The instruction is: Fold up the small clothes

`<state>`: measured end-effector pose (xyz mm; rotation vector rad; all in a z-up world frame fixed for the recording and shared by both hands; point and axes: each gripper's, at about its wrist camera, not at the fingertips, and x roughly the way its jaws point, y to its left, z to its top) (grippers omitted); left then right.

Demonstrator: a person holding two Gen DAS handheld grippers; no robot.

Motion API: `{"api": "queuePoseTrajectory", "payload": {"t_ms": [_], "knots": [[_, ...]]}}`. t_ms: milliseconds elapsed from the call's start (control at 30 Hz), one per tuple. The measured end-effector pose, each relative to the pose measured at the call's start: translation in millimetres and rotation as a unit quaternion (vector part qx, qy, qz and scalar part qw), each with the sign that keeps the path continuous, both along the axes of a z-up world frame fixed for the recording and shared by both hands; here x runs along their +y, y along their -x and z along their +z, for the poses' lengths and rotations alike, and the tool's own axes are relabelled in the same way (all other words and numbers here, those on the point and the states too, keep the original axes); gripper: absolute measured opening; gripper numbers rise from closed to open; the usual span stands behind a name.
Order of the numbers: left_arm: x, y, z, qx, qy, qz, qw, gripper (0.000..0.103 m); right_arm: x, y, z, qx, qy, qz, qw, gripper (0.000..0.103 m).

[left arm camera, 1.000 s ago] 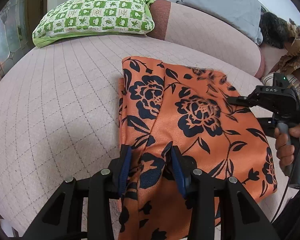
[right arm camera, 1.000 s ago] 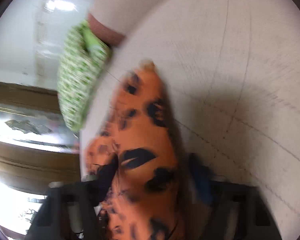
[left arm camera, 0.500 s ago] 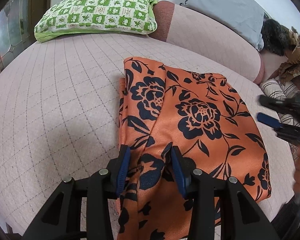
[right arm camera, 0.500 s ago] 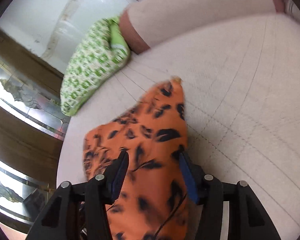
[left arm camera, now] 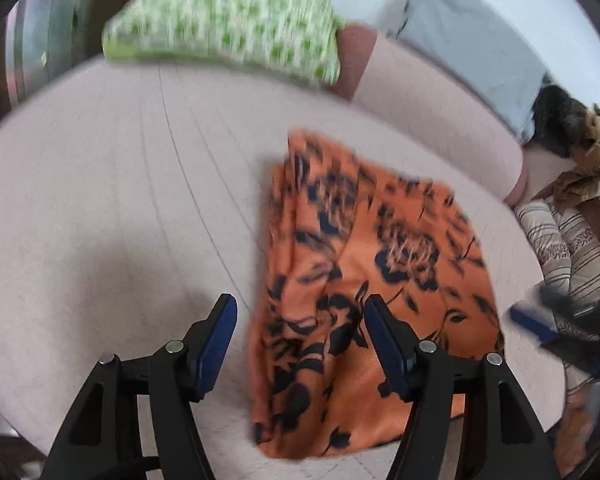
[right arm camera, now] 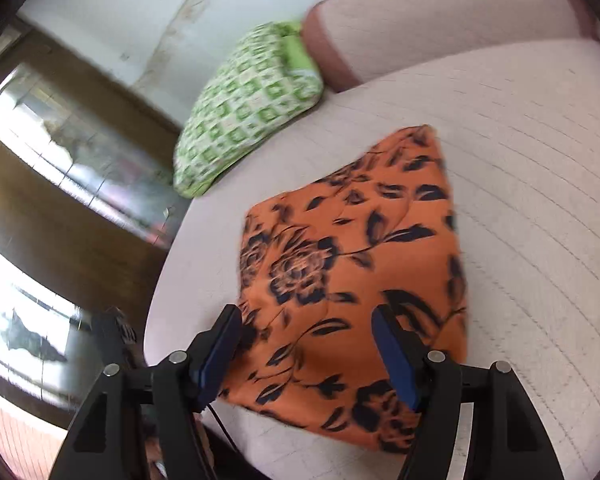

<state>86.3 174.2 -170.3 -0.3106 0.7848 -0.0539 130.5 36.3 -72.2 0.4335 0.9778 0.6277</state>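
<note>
Orange floral garment [left arm camera: 380, 276]: lay folded flat on the pink quilted bed [left arm camera: 112, 200], right of centre. Left tool [left arm camera: 298, 322]: jaws just opening, stood wide, pads clear of the cloth below. Green checked pillow [left arm camera: 224, 28]: at the bed's far edge. Right tool [right arm camera: 306, 330]: jaws just opening, wide, nothing gripped.

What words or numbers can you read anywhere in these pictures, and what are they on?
None can be read in either view.
The green checked pillow has little square pictures, too blurred to tell whether any are letters.
The orange flowered cloth shows only dark flowers and leaves, no writing.
The dark device at the edge of the pink quilted bed has pale marks, too small and blurred to read.
</note>
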Motion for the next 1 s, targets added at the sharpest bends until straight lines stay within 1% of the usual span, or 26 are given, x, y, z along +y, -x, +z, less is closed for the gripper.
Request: {"api": "queuePoseTrajectory", "payload": {"t_ms": [33,67,100,133,167,200,233,267,300,333,367,400,433,467,533,600,667,733,800,833,867,900,933,967,1000], "knots": [[-0.6,4.5,1.3,0.0,-0.007,-0.001,1.0,0.067,2.6,0.2,-14.4,0.02,0.011,-0.001,1.0,0.075],[-1.6,6.4,-3.4,0.017,-0.01,-0.008,0.9998,0.067,6.0,-3.2,-34.0,0.052,0.023,0.003,0.998,0.075],[-5.0,3.9,-16.7,0.055,-0.014,-0.024,0.9981,0.066,6.3,-5.0,-46.3,0.067,0.023,0.006,0.997,0.075],[-5.2,-1.0,-35.8,0.101,-0.003,-0.041,0.9941,0.063,4.8,-2.3,-46.7,0.051,0.015,-0.001,0.999,0.075],[-1.1,-0.7,-40.5,0.102,0.009,-0.04,0.9939,0.059,4.9,0.6,-40.1,0.04,0.012,-0.005,0.999,0.075],[0.9,1.6,-33.0,0.091,0.012,-0.042,0.9948,0.041,6.2,3.2,-34.6,0.037,0.011,-0.006,0.999,0.075],[1.4,3.3,-25.6,0.083,0.025,-0.053,0.9948,0.032,7.4,6.2,-27.0,0.029,0.007,-0.006,1.0,0.075],[2.4,6.0,-19.8,0.076,0.035,-0.055,0.995,0.029,9.3,7.5,-22.2,0.021,0.008,-0.003,1.0,0.075],[4.1,8.8,-16.7,0.068,0.036,-0.05,0.9958,0.029,16.5,8.8,-16.8,0.006,0.014,0.008,1.0,0.075],[5.7,10.5,-17.8,0.068,0.04,-0.047,0.9958,0.031,18.7,11.1,-17.3,0.001,0.021,0.016,1.0,0.076],[8.3,11.1,-22.7,0.079,0.051,-0.043,0.9946,0.047,21.6,10.9,-27.8,0.012,0.04,0.022,0.999,0.077],[12.7,11.9,-30.5,0.104,0.065,-0.037,0.9917,0.056,19.1,10.8,-38.7,0.03,0.048,0.025,0.998,0.077],[17.2,12.2,-30.6,0.112,0.079,-0.031,0.9901,0.056,15.7,10.2,-49.9,0.042,0.04,0.025,0.998,0.077],[22.1,15.3,-25.2,0.103,0.093,-0.029,0.9899,0.056,12.9,12.1,-49.1,0.033,0.03,0.022,0.999,0.077],[32.0,16.8,-3.9,0.066,0.105,-0.021,0.992,0.061,10.8,13.2,-46.4,0.029,0.026,0.025,0.999,0.077],[36.6,-2.2,14.5,0.038,0.115,-0.024,0.9923,0.076,11.4,12.2,-49.2,0.028,0.025,0.029,0.999,0.077],[36.2,-31.6,16.3,0.038,0.119,-0.046,0.9911,0.077,8.1,15.0,-51.7,0.024,0.017,0.031,0.999,0.077],[33.3,-65.6,10.8,0.05,0.117,-0.046,0.9908,0.076,4.1,16.3,-52.9,0.02,0.009,0.03,0.999,0.077],[28.4,-86.9,1.0,0.045,0.124,-0.05,0.99,0.075,1.3,18.8,-52.2,0.015,0.003,0.032,0.999,0.077],[26.4,-98.5,-9.0,0.052,0.131,-0.058,0.9883,0.071,-1.2,20.4,-50.6,0.014,0.0,0.032,0.999,0.077],[26.8,-106.3,-20.7,0.077,0.134,-0.059,0.9863,0.045,-0.7,19.6,-50.9,0.014,-0.004,0.03,0.999,0.077],[26.3,-115.6,-36.9,0.111,0.128,-0.055,0.9841,0.036,-2.5,19.9,-51.7,0.014,-0.008,0.029,0.999,0.077],[30.5,-116.0,-42.2,0.102,0.141,-0.048,0.9835,0.035,-4.3,20.7,-52.0,0.014,-0.011,0.029,0.999,0.077],[33.1,-114.9,-39.8,0.102,0.149,-0.045,0.9826,0.032,-3.7,20.6,-52.2,0.014,-0.013,0.031,0.999,0.077],[32.7,-111.9,-31.5,0.096,0.142,-0.046,0.9841,0.031,-2.6,20.8,-51.5,0.013,-0.009,0.034,0.999,0.077]]}}
